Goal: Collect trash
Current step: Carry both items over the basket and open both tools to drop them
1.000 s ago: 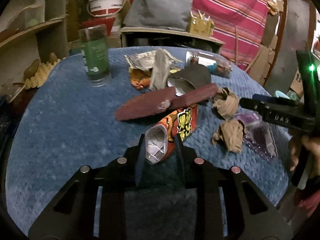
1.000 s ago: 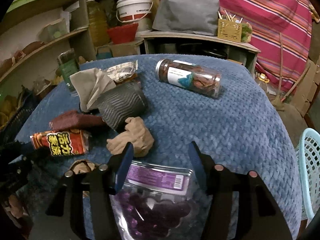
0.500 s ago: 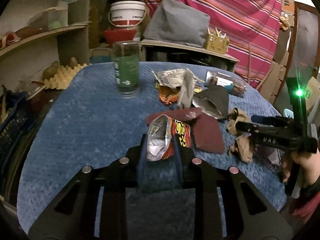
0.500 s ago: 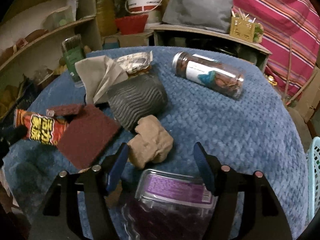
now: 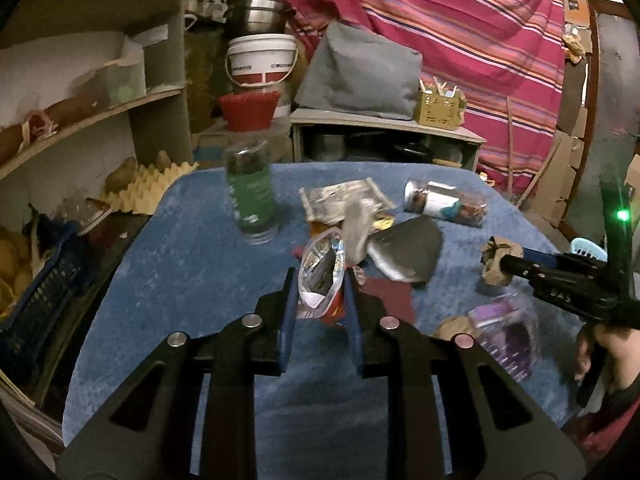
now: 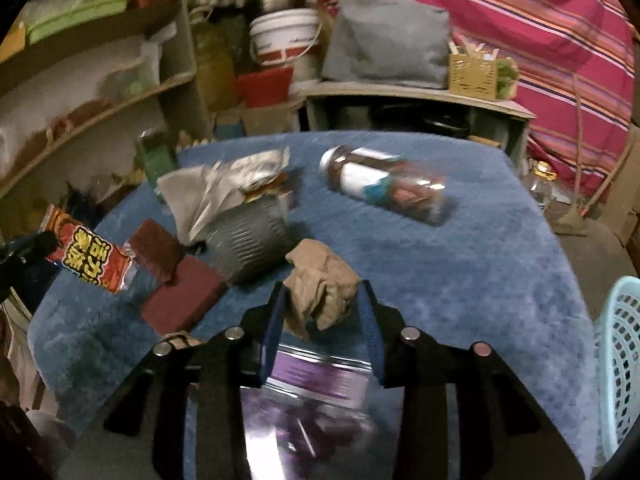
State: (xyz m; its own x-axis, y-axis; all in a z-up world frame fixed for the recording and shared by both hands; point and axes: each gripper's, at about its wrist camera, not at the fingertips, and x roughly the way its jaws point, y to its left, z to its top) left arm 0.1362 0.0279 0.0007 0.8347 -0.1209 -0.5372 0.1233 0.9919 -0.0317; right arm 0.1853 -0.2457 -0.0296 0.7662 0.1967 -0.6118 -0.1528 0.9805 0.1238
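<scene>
My left gripper is shut on a red snack wrapper and holds it above the blue table cloth, torn silver mouth upward. The same wrapper shows at the left of the right wrist view. My right gripper has its jaws closing on a crumpled brown paper ball, with the pads touching both of its sides. From the left wrist view that paper ball sits at the tip of the right gripper, just off the cloth. A purple zip bag lies under the right gripper.
On the cloth lie a dark red pad, a grey ribbed pouch, a foil wrapper, a jar on its side and a second paper ball. A green jar stands upright. A light blue basket is beside the table at right.
The left gripper rose with the red wrapper, pulling it from under the dark red pad. The right gripper moved forward off the purple bag, and its jaws narrowed around the brown paper ball.
</scene>
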